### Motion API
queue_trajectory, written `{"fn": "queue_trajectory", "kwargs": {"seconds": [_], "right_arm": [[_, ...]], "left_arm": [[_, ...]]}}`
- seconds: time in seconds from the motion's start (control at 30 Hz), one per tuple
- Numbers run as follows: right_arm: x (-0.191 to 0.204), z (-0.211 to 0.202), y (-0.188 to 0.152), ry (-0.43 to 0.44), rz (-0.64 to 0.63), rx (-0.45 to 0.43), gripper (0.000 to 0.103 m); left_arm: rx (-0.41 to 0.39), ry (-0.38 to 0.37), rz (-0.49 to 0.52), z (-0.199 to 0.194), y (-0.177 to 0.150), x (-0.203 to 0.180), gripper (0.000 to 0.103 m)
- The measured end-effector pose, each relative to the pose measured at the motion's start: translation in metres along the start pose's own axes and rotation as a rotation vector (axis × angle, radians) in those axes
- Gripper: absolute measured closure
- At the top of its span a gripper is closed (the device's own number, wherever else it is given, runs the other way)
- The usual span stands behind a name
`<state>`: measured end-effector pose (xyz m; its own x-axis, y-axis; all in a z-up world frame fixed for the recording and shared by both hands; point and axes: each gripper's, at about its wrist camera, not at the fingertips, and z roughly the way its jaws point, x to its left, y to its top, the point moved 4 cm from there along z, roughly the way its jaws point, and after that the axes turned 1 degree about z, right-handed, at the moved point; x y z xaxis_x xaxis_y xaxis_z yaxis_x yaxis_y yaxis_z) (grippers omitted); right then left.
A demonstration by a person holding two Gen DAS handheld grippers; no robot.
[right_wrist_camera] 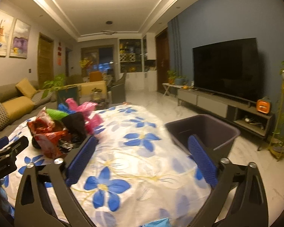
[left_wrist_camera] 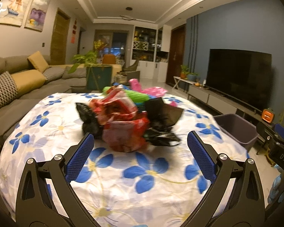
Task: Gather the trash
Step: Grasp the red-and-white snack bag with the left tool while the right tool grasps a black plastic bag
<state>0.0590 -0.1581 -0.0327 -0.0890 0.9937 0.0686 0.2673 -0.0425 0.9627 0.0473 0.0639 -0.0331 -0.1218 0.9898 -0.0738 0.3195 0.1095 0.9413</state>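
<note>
Living-room sofa and television frame a counter [left_wrist_camera: 53, 132] draped in a white cloth with blue flowers, where a heap of crumpled wrappers and bags [left_wrist_camera: 126, 121] lies. Straight ahead of the left hand-held gripper [left_wrist_camera: 140, 149], whose jaws are spread wide and empty, the heap sits close, its spread running crosswise to the fingers, so this hand is judged the nearer. Further right, the right hand-held gripper [right_wrist_camera: 142, 153], also wide and empty, faces the dark bin [right_wrist_camera: 204, 130] off the counter's right edge.
</note>
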Motion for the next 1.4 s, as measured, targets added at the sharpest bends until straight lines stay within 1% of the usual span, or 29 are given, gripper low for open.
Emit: {"fn": "queue_trajectory", "kwargs": {"seconds": [0.07, 0.13, 0.17, 0.2, 0.27, 0.33, 0.4, 0.43, 0.5, 0.53, 0.6, 0.73, 0.8, 0.83, 0.93, 1.0, 1.07, 1.17, 1.4], "right_arm": [[0.013, 0.012, -0.004, 0.047, -0.005, 0.022, 0.012], [0.026, 0.024, -0.009, 0.089, -0.016, 0.047, 0.016], [0.032, 0.029, -0.010, 0.107, -0.021, 0.059, 0.022], [0.040, 0.035, -0.013, 0.131, -0.028, 0.079, 0.025], [0.053, 0.045, -0.018, 0.163, -0.037, 0.097, 0.027], [0.068, 0.056, -0.022, 0.198, -0.053, 0.111, 0.031], [0.080, 0.066, -0.026, 0.229, -0.062, 0.122, 0.036], [0.085, 0.071, -0.027, 0.244, -0.063, 0.126, 0.037], [0.095, 0.080, -0.032, 0.279, -0.066, 0.137, 0.044], [0.100, 0.083, -0.033, 0.287, -0.071, 0.139, 0.046], [0.109, 0.091, -0.037, 0.306, -0.077, 0.151, 0.054], [0.122, 0.105, -0.043, 0.337, -0.085, 0.174, 0.062], [0.129, 0.110, -0.047, 0.348, -0.094, 0.183, 0.069], [0.130, 0.111, -0.048, 0.353, -0.096, 0.189, 0.070], [0.137, 0.117, -0.052, 0.383, -0.093, 0.218, 0.080], [0.138, 0.118, -0.053, 0.397, -0.093, 0.228, 0.094], [0.139, 0.117, -0.054, 0.408, -0.095, 0.234, 0.101], [0.137, 0.114, -0.052, 0.414, -0.103, 0.224, 0.102], [0.109, 0.088, -0.046, 0.375, -0.108, 0.164, 0.102]], "left_arm": [[0.004, 0.024, -0.016, 0.005, -0.003, 0.012, 0.006], [0.010, 0.044, -0.030, 0.010, -0.004, 0.023, 0.007], [0.012, 0.057, -0.039, 0.014, -0.005, 0.031, 0.008], [0.013, 0.066, -0.043, 0.016, -0.005, 0.035, 0.009], [0.011, 0.085, -0.053, 0.020, -0.004, 0.046, 0.011], [0.008, 0.097, -0.060, 0.023, -0.003, 0.053, 0.013], [0.005, 0.110, -0.064, 0.027, -0.002, 0.059, 0.013], [0.005, 0.116, -0.065, 0.030, -0.002, 0.063, 0.013], [0.004, 0.124, -0.069, 0.034, -0.001, 0.066, 0.013], [0.004, 0.125, -0.072, 0.037, -0.001, 0.069, 0.013], [0.004, 0.126, -0.072, 0.039, -0.001, 0.070, 0.014], [0.002, 0.124, -0.070, 0.045, -0.001, 0.074, 0.015], [0.005, 0.121, -0.072, 0.048, -0.002, 0.076, 0.015], [0.007, 0.118, -0.075, 0.050, -0.002, 0.078, 0.016], [0.012, 0.111, -0.083, 0.053, -0.003, 0.079, 0.017], [0.014, 0.105, -0.087, 0.055, -0.003, 0.080, 0.019], [0.014, 0.098, -0.086, 0.057, -0.002, 0.079, 0.020], [0.013, 0.091, -0.085, 0.060, 0.000, 0.078, 0.022], [0.012, 0.083, -0.082, 0.067, 0.005, 0.073, 0.024]]}}
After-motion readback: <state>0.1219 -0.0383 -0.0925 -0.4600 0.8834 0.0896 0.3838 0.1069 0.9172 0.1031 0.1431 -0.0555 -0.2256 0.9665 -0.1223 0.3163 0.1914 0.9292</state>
